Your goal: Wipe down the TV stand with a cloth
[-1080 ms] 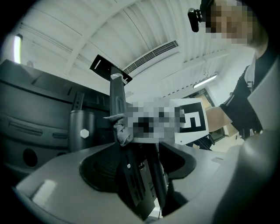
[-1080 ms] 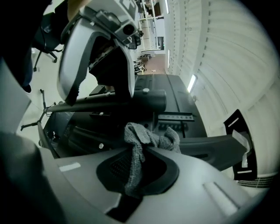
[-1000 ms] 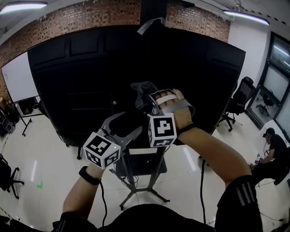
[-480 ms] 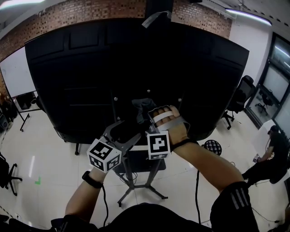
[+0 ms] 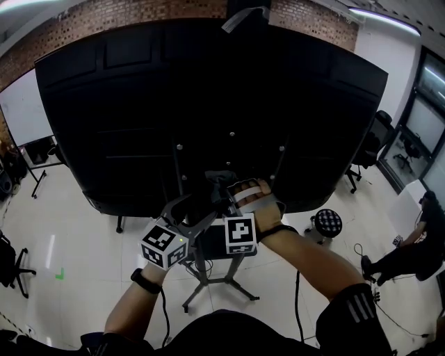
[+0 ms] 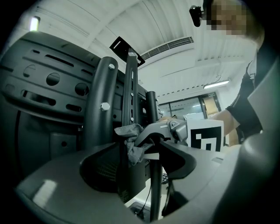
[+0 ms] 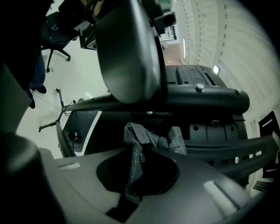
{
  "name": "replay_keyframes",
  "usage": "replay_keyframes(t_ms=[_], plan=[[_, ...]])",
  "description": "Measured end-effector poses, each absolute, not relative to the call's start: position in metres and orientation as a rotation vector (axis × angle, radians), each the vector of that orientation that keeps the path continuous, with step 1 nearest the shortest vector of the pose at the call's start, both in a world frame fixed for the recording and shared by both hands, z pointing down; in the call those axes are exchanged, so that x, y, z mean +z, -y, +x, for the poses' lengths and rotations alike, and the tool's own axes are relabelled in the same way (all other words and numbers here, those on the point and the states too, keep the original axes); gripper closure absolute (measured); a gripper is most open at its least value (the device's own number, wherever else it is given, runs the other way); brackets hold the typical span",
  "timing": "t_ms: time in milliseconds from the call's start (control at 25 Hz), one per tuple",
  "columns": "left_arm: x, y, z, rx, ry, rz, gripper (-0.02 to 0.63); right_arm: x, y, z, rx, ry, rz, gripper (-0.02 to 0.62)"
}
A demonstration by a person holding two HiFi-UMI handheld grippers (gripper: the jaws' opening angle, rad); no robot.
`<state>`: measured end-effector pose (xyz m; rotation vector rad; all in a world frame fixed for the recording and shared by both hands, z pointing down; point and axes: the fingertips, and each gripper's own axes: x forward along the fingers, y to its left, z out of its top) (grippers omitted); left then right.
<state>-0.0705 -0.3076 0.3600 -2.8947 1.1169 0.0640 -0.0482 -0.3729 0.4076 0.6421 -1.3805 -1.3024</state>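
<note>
At centre of the head view: right gripper (image 5: 221, 183) with a square-marker cube, held before the back of a large black television panel (image 5: 139, 104).
Right gripper state: jaws pressed together, pinching a crumpled grey woven cloth (image 7: 140, 144); the loose end stands up above the jaws.
Cloth position: lower centre of the head view, at the upright black metal post (image 6: 131, 87) of the black metal TV stand (image 5: 208, 281). Whether cloth and post touch cannot be told.
Left gripper (image 5: 195, 208): lower left of the right gripper and just beside it; jaws spread apart, pinching nothing, pointed at the stand's posts.
Stand crossbar (image 7: 197, 103): a thick black tube with bolts, across the middle of the right gripper view, above the cloth.
Surroundings: white glossy floor (image 5: 69, 236); whiteboard (image 5: 24, 115) at left edge; red brick wall (image 5: 139, 17) along the top; round chequered stool (image 5: 327, 224) at right of centre.
</note>
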Motion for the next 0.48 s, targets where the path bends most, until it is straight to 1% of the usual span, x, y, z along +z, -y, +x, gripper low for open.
replay_keyframes(t_ms=[480], plan=[[0.391,0.299,-0.063,0.033,-1.097,-2.938,0.303,0.466,0.372,-0.044,-1.191,1.439,0.602,0.575]])
